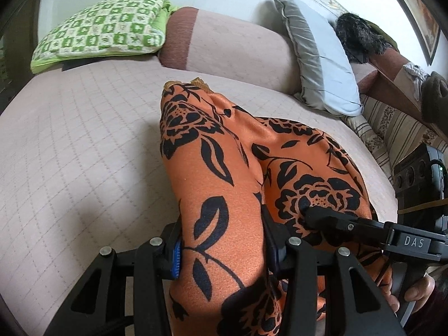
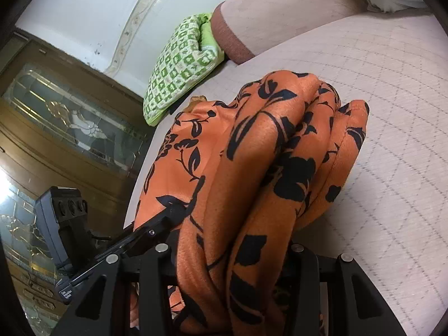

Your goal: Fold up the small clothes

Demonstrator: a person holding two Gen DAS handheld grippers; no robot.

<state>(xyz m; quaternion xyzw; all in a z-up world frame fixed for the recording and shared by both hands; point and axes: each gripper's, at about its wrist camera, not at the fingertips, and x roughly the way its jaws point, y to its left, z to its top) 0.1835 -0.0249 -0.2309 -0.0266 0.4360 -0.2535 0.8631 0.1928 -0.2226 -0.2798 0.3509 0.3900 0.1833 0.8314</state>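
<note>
An orange garment with a black flower print (image 1: 224,173) drapes from both grippers down onto the pink quilted sofa seat (image 1: 84,145). My left gripper (image 1: 224,252) is shut on a thick fold of it, the cloth bunched between the jaws. My right gripper (image 2: 232,254) is shut on another bunched fold of the same garment (image 2: 266,145). The right gripper's finger (image 1: 330,218) pinches the cloth beside the left one. The left gripper's finger (image 2: 168,215) shows at the cloth's left edge. The fingertips of both are hidden by cloth.
A green checked cushion (image 1: 103,25) lies at the back left of the sofa seat. A grey pillow (image 1: 319,56) leans at the back right, with a dark furry item (image 1: 358,36) behind it. A wooden glass-front cabinet (image 2: 64,120) stands left of the sofa.
</note>
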